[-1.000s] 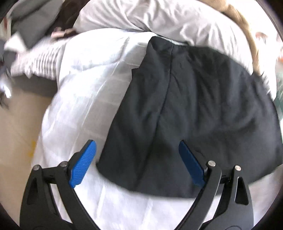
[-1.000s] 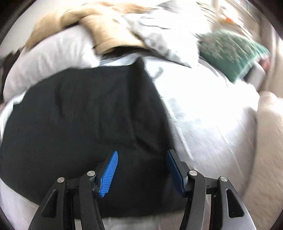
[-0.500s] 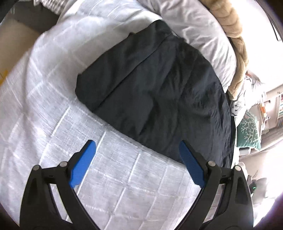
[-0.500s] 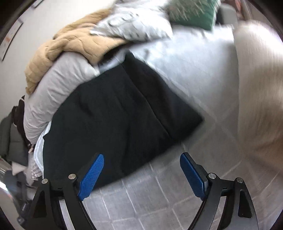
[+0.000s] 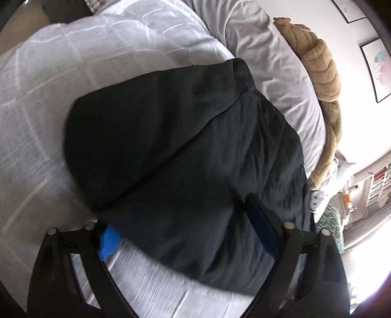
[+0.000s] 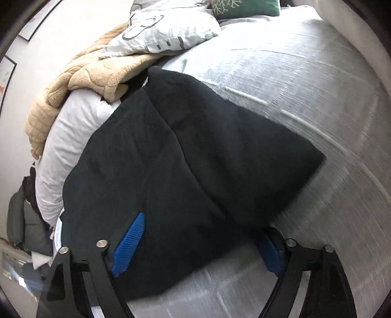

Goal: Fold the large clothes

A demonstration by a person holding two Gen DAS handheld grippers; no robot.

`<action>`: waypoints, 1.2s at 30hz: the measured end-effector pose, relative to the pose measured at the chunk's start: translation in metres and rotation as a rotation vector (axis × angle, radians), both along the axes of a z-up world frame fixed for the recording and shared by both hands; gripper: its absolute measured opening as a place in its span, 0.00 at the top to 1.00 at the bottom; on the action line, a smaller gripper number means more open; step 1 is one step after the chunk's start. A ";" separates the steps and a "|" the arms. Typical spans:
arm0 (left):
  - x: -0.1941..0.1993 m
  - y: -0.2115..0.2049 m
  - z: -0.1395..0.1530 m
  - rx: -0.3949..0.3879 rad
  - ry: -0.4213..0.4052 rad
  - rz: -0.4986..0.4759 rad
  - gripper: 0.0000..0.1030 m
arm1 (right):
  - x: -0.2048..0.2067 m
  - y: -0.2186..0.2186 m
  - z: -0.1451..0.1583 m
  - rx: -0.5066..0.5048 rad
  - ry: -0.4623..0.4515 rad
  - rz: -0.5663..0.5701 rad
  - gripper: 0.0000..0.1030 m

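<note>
White quilted bedspread point(image 5: 44, 102) fills both frames. Left gripper point(image 5: 185, 227): fingers spread wide, straddling the near edge of the dark garment point(image 5: 176, 151); left pad partly hidden under the cloth. Right gripper point(image 6: 198, 239): fingers wide too, over the garment's near edge, lower frame. Garment lies folded flat, frame centre in both views. Tan blanket point(image 6: 80, 80) and white pillow point(image 6: 166, 27) sit upper left, green cushion point(image 6: 244, 7) top edge.

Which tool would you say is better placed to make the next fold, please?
Probably either: the left tool and the right tool are both open, each straddling the near edge of the black garment at opposite ends on the bed.
</note>
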State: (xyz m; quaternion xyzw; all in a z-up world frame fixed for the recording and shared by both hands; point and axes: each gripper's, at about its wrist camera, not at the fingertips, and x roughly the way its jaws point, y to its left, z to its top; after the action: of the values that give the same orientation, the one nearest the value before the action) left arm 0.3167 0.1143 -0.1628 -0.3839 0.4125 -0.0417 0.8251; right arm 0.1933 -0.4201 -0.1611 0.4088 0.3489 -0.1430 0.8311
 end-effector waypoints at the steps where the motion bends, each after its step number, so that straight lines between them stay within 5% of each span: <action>1: 0.003 -0.002 -0.001 0.005 -0.004 0.015 0.19 | -0.002 -0.001 -0.001 0.008 -0.008 -0.009 0.25; 3: 0.008 0.000 -0.002 0.009 0.005 0.047 0.36 | -0.001 -0.003 -0.002 0.031 -0.035 -0.034 0.45; 5: 0.009 0.004 0.003 -0.013 0.012 0.049 0.66 | -0.004 -0.006 -0.002 0.061 -0.065 -0.041 0.60; 8: 0.002 0.007 0.029 0.007 -0.005 0.036 0.75 | -0.008 0.004 0.018 0.020 -0.074 -0.018 0.73; 13: -0.033 0.019 0.090 0.083 -0.048 -0.035 0.76 | -0.032 0.017 0.069 -0.032 -0.110 0.038 0.74; 16: -0.062 0.035 0.098 0.098 -0.015 -0.055 0.76 | -0.061 0.025 0.086 -0.001 -0.077 0.075 0.74; 25: -0.137 0.068 0.081 0.095 0.091 -0.129 0.74 | -0.124 0.056 0.071 -0.014 0.105 0.233 0.72; 30: -0.138 0.080 0.032 -0.020 0.235 -0.129 0.54 | -0.125 0.049 0.050 0.021 0.203 0.272 0.53; 32: -0.140 0.086 0.016 -0.053 0.250 -0.100 0.42 | -0.122 0.041 0.032 0.075 0.269 0.272 0.45; 36: -0.141 0.085 0.009 -0.051 0.232 -0.087 0.33 | -0.127 0.029 0.031 0.142 0.305 0.256 0.39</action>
State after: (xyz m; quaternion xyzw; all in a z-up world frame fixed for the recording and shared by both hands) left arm 0.1757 0.1992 -0.1539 -0.3887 0.5203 -0.0429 0.7592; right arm 0.0660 -0.3912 -0.1304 0.3921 0.5290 -0.0713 0.7493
